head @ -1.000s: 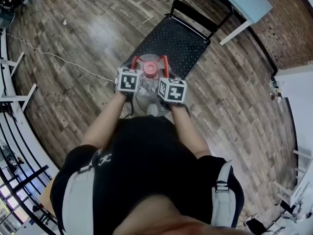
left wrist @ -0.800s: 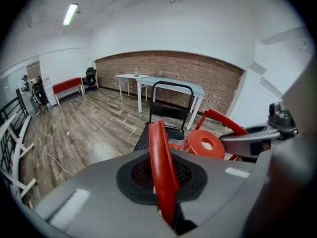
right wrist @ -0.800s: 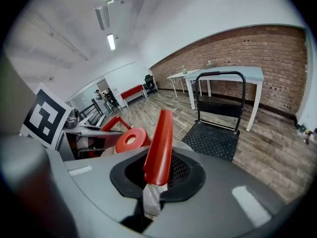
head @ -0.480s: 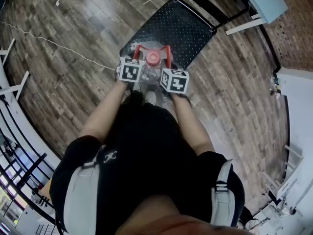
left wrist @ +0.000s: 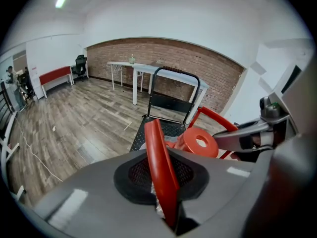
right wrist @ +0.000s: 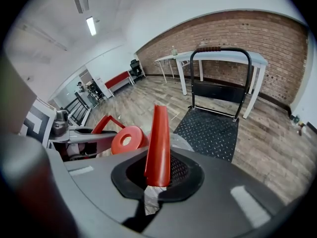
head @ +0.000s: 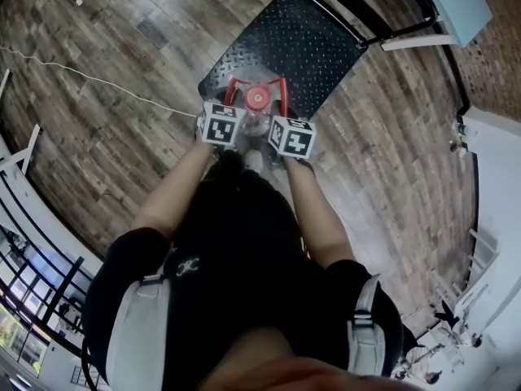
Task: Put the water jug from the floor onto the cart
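Observation:
The water jug (head: 256, 120) is clear, with a red cap (head: 256, 98) and two red handles. It is at the near edge of the black cart deck (head: 305, 43); I cannot tell whether it rests there. My left gripper (head: 231, 104) has the left red handle (left wrist: 161, 172) between its jaws, which are opening. My right gripper (head: 282, 111) has the right red handle (right wrist: 158, 148) between its jaws, which are closing. The cap (left wrist: 200, 142) and the cart (left wrist: 166, 128) show ahead in the left gripper view, the cap (right wrist: 126, 139) and the cart (right wrist: 210, 130) in the right gripper view.
The cart's upright push handle (head: 358, 6) stands at its far end. A white table (head: 460, 6) is beyond it, by a brick wall (right wrist: 257, 38). A thin cable (head: 98, 76) runs over the wooden floor on the left. Metal frames (head: 24, 210) line the left edge.
Both grippers and the jug have sunk and moved forward toward the cart. The jug now sits at the deck's near edge, and the handles stay between the jaws.

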